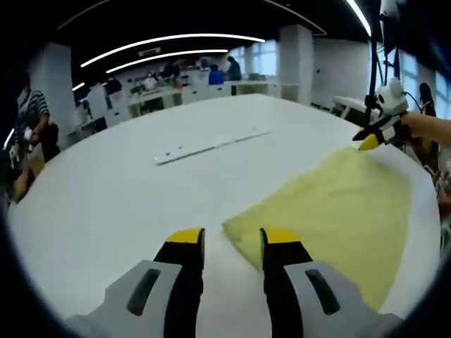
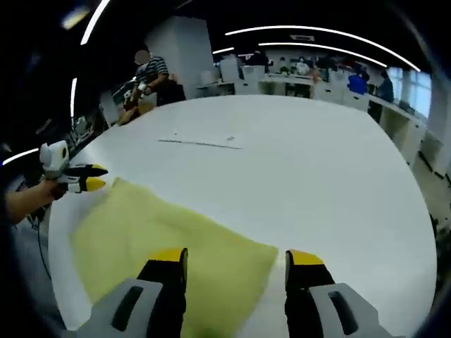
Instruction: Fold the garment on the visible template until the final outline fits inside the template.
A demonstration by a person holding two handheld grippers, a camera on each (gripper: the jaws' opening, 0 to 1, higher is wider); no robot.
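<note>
A pale yellow garment point(image 1: 331, 204) lies flat on the white table point(image 1: 141, 197). In the left gripper view my left gripper point(image 1: 233, 238) is open, and the garment's near corner sits just beyond the gap between its jaws. My right gripper point(image 1: 372, 137) is held by a hand at the garment's far corner. In the right gripper view the garment point(image 2: 155, 229) spreads to the left. My right gripper point(image 2: 237, 257) is open, with the cloth's corner lying between its jaws. My left gripper point(image 2: 88, 177) hovers at the opposite corner, jaws apart.
A thin white strip point(image 1: 211, 146) lies on the table beyond the garment, and it is the same strip point(image 2: 201, 144) in the right gripper view. The table edge runs close along the garment's side. People and desks stand in the background.
</note>
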